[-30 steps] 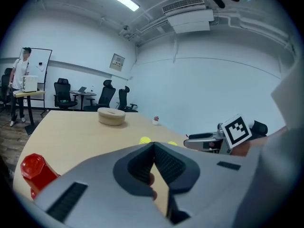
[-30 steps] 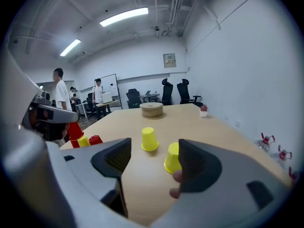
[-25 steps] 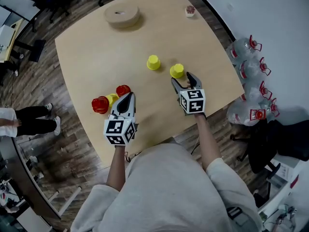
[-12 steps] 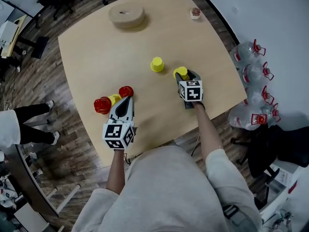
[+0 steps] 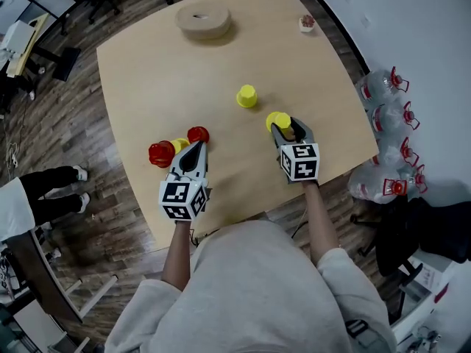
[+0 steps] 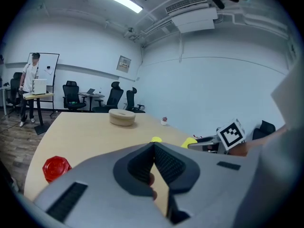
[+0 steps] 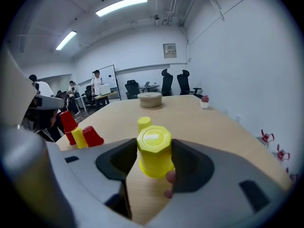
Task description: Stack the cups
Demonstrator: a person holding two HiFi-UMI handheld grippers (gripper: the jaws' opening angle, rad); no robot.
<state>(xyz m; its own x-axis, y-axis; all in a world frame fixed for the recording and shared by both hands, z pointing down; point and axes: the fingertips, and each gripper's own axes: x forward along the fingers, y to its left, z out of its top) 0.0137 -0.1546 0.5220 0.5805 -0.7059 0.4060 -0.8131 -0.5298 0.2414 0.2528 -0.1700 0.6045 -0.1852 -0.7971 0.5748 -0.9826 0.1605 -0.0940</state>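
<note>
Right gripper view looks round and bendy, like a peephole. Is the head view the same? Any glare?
Right gripper view: wide-angle, dark corners, bowed lines, ceiling light bright, small sheen atop the yellow cup; head view: straighter, evenly lit, soft shadows on the table.

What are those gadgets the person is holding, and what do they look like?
Both the left gripper and right gripper are grey shells tapering to two jaws lined with dark ribbed pads. Each carries a white cube printed with black square markers. The person wears a pale grey top with long sleeves. The right jaws have just been closing, a yellow cup between them.
</note>
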